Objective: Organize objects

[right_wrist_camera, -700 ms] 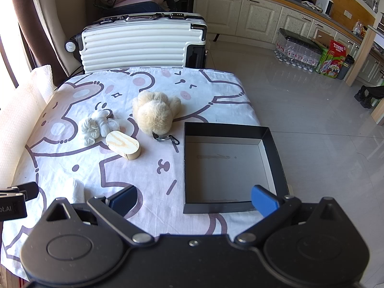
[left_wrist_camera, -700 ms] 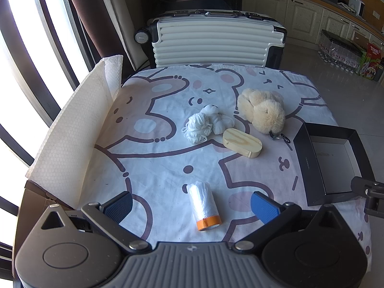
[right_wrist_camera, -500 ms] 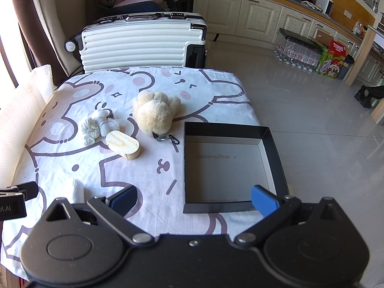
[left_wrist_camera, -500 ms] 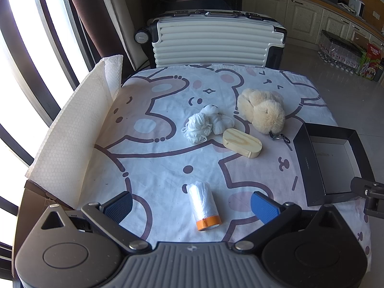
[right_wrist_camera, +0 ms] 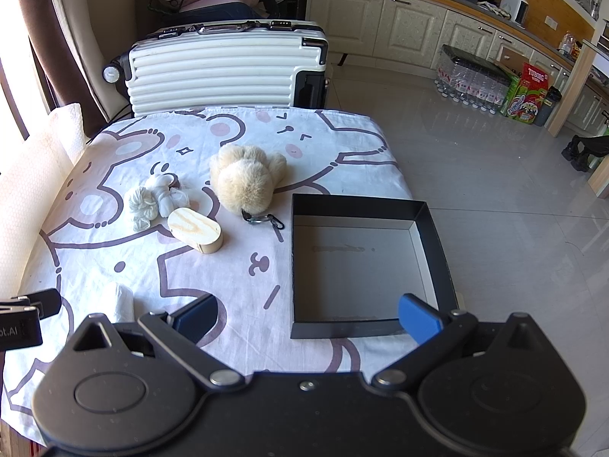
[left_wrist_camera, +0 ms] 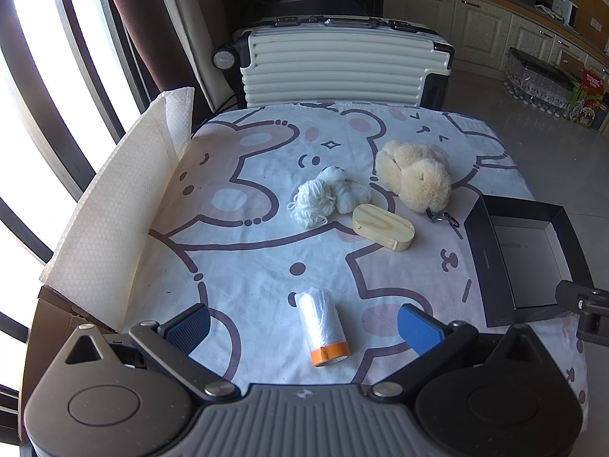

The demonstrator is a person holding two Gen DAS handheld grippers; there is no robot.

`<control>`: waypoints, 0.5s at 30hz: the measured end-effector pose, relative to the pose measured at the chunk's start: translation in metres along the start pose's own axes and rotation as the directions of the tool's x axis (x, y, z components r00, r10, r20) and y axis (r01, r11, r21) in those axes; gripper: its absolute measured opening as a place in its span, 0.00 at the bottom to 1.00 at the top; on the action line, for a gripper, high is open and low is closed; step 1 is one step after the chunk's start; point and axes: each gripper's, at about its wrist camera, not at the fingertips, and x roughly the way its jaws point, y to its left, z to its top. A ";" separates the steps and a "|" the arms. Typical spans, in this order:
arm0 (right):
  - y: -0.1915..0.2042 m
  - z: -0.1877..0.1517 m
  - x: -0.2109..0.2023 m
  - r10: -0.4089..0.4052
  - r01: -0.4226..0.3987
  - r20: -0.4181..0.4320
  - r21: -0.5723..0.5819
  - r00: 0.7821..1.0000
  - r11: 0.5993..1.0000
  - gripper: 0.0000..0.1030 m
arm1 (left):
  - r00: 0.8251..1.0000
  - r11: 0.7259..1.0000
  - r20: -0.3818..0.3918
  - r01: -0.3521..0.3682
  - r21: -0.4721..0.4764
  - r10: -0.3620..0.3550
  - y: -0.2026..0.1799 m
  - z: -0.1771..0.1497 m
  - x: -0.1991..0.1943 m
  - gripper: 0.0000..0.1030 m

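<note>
Both the left gripper (left_wrist_camera: 302, 321) and right gripper (right_wrist_camera: 306, 314) hover with fingers spread wide and empty. Nearest lies the plastic roll (left_wrist_camera: 323, 325), then the wooden box (left_wrist_camera: 383, 227), yarn (left_wrist_camera: 313, 201) and plush toy (left_wrist_camera: 416, 179) on the tabletop (left_wrist_camera: 236, 251). The black tray (right_wrist_camera: 434, 236) holds nothing, so the sorting looks unstarted.

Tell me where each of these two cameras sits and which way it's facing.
Left wrist: on the open left gripper, angled down over the plastic roll; the right gripper's edge shows.
Right wrist: on the open right gripper, angled down at the black box.
Shared: plush toy, wooden case, suitcase.
</note>
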 end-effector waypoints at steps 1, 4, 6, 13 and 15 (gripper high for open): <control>0.000 0.000 0.000 -0.002 0.002 0.001 0.002 1.000 1.000 0.99 | 1.000 1.000 0.001 0.003 0.003 -0.003 0.000 0.000 0.000 1.00; 0.000 0.000 0.000 -0.005 0.005 0.002 0.008 1.000 1.000 0.99 | 1.000 1.000 0.001 0.010 0.011 -0.010 0.000 0.000 0.000 1.00; 0.000 0.000 0.000 -0.008 0.008 0.003 0.012 1.000 1.000 0.99 | 1.000 1.000 0.003 0.016 0.018 -0.016 0.000 0.000 0.000 1.00; 0.000 0.000 0.000 -0.016 0.016 0.006 0.025 1.000 1.000 0.99 | 0.999 0.998 0.004 0.037 0.042 -0.037 0.000 0.000 0.000 1.00; 0.000 0.000 0.000 -0.019 0.018 0.006 0.029 1.000 0.999 0.99 | 0.999 0.998 0.005 0.041 0.048 -0.042 -0.001 0.000 0.000 1.00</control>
